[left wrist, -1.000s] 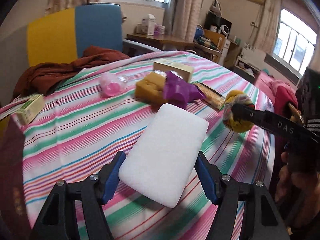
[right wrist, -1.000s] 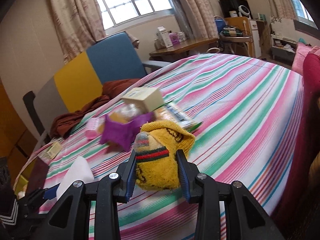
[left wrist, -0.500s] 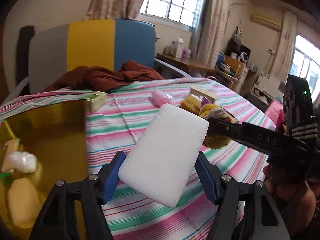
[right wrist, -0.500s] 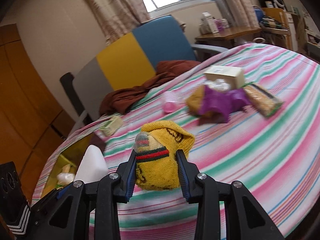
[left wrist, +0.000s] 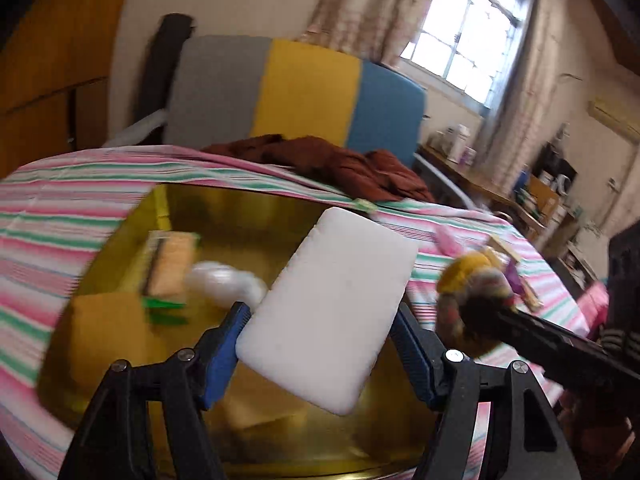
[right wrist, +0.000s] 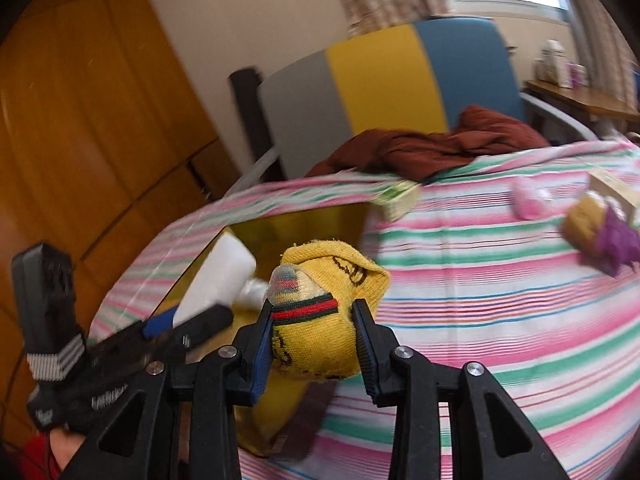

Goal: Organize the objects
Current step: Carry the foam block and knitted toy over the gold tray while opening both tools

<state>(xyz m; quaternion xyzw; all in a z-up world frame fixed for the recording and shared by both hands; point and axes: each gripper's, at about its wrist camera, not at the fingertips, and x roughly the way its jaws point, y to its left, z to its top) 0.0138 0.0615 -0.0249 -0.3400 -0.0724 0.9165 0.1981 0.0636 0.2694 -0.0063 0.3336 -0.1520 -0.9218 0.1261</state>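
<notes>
My left gripper [left wrist: 320,344] is shut on a white foam block [left wrist: 332,308], held tilted over a yellow bin [left wrist: 120,240] set into the striped table. My right gripper [right wrist: 316,344] is shut on a rolled yellow sock [right wrist: 320,320] with red and green bands, just right of the bin's opening [right wrist: 296,224]. In the left wrist view the sock [left wrist: 472,280] and the right gripper's black finger [left wrist: 560,344] show at the right. In the right wrist view the white block [right wrist: 218,280] and the left gripper's finger [right wrist: 160,340] show at the left, over the bin.
The bin holds a sponge pack [left wrist: 172,264], a white wad [left wrist: 224,280] and a yellow block [left wrist: 104,328]. On the striped cloth [right wrist: 480,280] lie a small box [right wrist: 400,200], a pink bottle [right wrist: 532,200], a yellow sponge with purple cloth [right wrist: 600,236]. A brown garment [right wrist: 432,148] and chair [right wrist: 380,80] stand behind.
Both grippers have swung left with their loads, from above the table's middle to the yellow bin. The loose items now lie off to the right. Both grips are unchanged.
</notes>
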